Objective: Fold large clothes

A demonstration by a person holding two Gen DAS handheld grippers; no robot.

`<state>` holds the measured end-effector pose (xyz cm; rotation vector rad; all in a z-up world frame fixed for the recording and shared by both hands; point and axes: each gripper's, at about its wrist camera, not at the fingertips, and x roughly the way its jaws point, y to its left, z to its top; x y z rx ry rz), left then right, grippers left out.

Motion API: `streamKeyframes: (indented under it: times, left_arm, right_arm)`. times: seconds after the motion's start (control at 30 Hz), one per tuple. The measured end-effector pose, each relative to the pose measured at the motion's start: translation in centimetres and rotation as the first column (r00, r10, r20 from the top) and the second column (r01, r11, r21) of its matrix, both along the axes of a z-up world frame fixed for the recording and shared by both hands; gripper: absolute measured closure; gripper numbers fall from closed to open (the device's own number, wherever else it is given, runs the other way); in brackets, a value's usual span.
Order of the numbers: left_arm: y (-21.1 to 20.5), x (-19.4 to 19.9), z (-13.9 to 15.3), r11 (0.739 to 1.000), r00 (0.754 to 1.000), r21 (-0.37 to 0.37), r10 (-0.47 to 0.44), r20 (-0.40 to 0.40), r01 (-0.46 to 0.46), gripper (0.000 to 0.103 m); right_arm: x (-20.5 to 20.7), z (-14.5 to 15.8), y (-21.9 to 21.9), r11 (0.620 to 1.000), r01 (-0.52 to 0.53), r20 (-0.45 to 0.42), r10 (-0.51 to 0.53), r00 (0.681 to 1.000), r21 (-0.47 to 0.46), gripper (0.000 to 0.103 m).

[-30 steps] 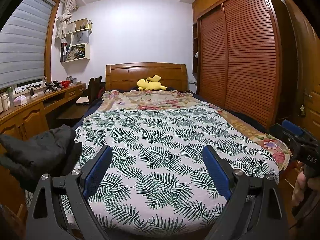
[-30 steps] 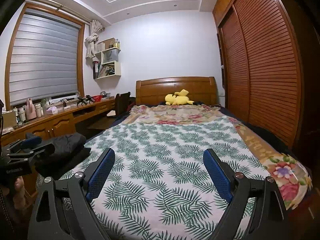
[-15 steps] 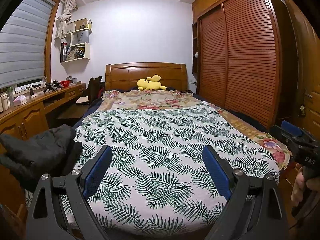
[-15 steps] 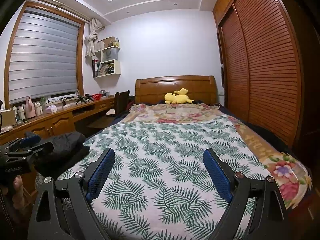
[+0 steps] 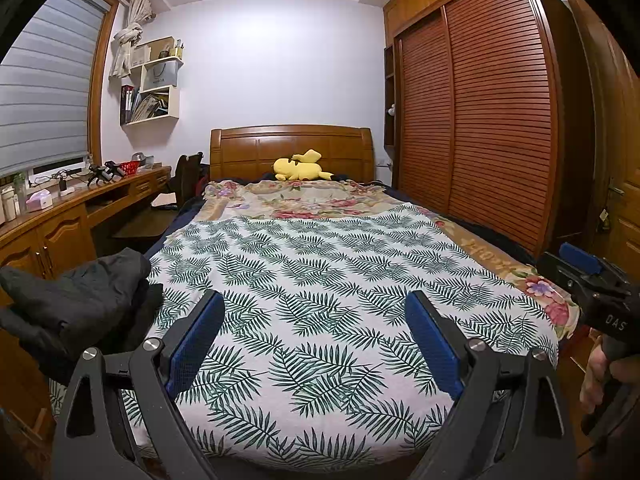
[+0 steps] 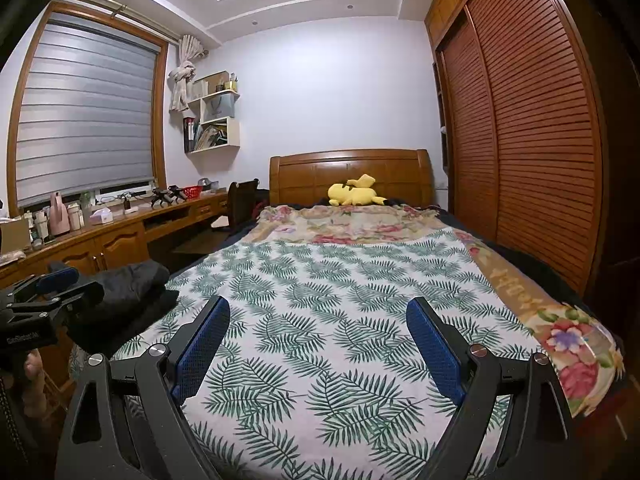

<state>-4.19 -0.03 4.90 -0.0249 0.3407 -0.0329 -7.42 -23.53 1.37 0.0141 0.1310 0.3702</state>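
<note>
A dark grey garment [image 5: 76,296] lies bunched at the near left corner of the bed; it also shows in the right wrist view [image 6: 128,284]. The bed is covered by a white sheet with green fern leaves [image 5: 320,292], also in the right wrist view [image 6: 340,300]. My left gripper [image 5: 314,340] is open and empty, held above the foot of the bed, to the right of the garment. My right gripper [image 6: 318,344] is open and empty above the foot of the bed. Each gripper shows at the edge of the other's view.
A yellow plush toy [image 5: 302,166] lies by the wooden headboard [image 5: 292,148]. A floral blanket [image 5: 308,204] covers the far half of the bed. A wooden desk with small items [image 5: 60,216] runs along the left wall. A louvered wardrobe [image 5: 480,132] stands along the right.
Both grippers have stayed open and almost still. The views have shifted only very slightly.
</note>
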Motion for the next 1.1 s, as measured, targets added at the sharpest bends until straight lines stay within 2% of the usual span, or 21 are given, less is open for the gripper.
streamKeyframes:
  times: [1.1]
  left_arm:
    - [-0.05,0.05,-0.13,1.0,1.0,0.004,0.0,0.002,0.0,0.011]
  right_arm:
    - [0.29,-0.05,0.01,1.0,0.002,0.001,-0.002,1.0,-0.002,0.012]
